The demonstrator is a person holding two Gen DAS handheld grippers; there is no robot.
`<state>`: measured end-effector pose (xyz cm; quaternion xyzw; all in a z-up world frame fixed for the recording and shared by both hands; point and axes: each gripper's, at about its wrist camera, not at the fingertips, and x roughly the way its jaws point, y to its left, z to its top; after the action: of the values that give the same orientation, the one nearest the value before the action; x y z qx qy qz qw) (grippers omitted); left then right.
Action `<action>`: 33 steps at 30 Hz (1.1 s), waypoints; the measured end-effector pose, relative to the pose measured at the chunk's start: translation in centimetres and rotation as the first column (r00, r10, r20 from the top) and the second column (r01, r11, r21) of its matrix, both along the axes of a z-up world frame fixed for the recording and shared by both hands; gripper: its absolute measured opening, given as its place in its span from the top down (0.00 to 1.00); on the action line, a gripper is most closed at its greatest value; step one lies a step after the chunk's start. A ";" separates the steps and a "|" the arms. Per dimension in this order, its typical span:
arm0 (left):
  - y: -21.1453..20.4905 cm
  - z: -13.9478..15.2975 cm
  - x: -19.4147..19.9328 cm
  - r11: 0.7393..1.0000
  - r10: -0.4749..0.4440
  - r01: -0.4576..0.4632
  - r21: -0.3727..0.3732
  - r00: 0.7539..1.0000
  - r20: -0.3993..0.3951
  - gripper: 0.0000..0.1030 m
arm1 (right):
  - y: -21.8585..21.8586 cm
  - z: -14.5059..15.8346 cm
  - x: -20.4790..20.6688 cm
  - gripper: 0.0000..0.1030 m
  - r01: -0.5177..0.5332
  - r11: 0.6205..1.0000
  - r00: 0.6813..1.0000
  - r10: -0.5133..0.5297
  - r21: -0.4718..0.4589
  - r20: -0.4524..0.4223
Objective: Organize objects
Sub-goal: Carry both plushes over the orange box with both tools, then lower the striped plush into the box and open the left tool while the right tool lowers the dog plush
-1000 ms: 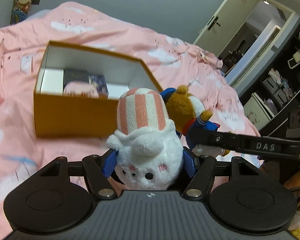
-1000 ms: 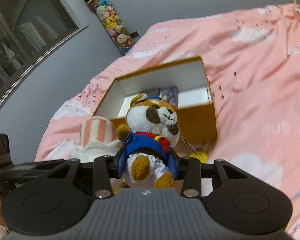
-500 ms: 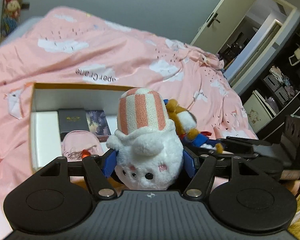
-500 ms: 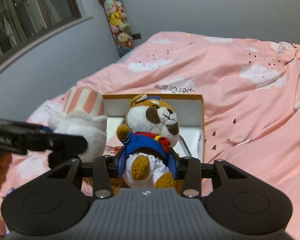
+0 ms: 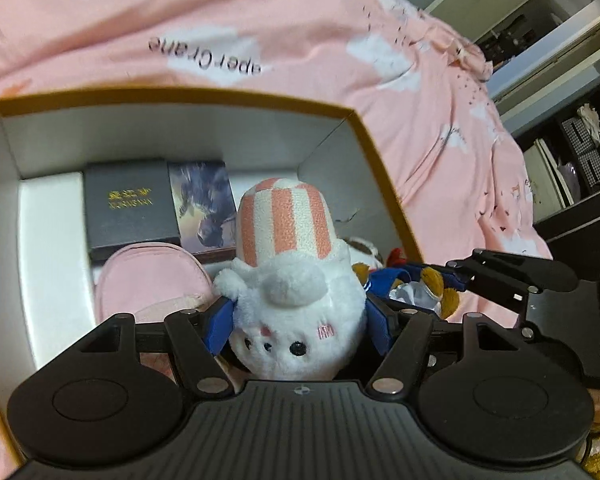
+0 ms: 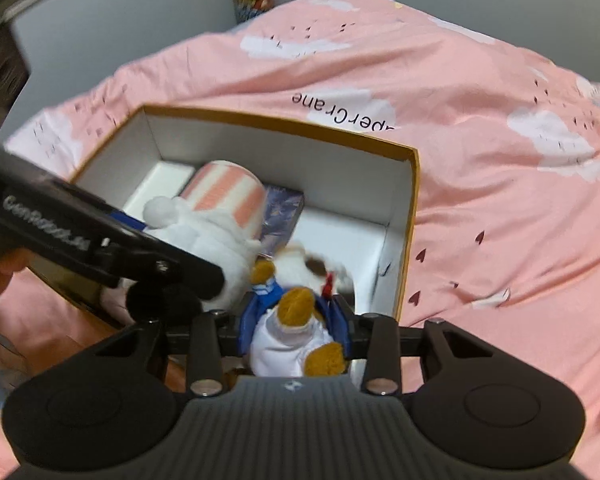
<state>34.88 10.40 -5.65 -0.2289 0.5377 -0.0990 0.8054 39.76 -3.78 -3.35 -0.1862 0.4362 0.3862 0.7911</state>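
Here the white plush points hat-first into the box.

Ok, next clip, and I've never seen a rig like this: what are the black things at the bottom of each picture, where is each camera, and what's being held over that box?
There is no robot here. A person holds two hand-operated black grippers, each with a fisheye camera looking forward along its two fingers, so the black bodywork at the bottom of each picture is the tool itself.

In the left wrist view, the left gripper is shut on a white plush toy with a pink-and-white striped hat. In the right wrist view, the right gripper is shut on a brown plush dog in a blue jacket.

Both toys are over the open orange cardboard box with a white inside, which sits on a pink bedspread with white clouds. Already in the box lie a dark grey case with gold lettering, a picture card and a pink pouch.
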 end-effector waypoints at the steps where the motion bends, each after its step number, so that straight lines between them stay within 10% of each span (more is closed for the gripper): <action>1: 0.0 -0.3 0.3 1.000 -0.005 0.005 -0.002 1.000 -0.009 0.26 | 0.3 -0.3 0.1 0.61 -0.011 1.000 1.000 0.011 -0.020 0.006; 14: 0.7 -1.5 3.2 0.995 0.032 -0.044 -0.094 0.992 -0.120 0.25 | 2.5 -2.6 -0.1 0.60 -0.158 0.968 0.971 0.189 -0.197 0.148; 21: 0.8 -2.1 3.3 0.994 -0.004 -0.010 -0.113 0.992 -0.122 0.21 | 0.7 -1.4 2.5 0.55 -0.102 0.987 0.995 0.098 -0.121 -0.034; 33: 1.4 -1.3 2.0 0.995 -0.035 0.025 -0.098 0.994 -0.100 0.13 | -1.7 2.4 2.0 0.46 -0.030 0.998 0.996 0.034 0.046 -0.083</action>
<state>36.90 11.77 -6.99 -0.2644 0.5760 -0.1254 0.7633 41.75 -5.48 -0.98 -0.1590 0.4571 0.4159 0.7700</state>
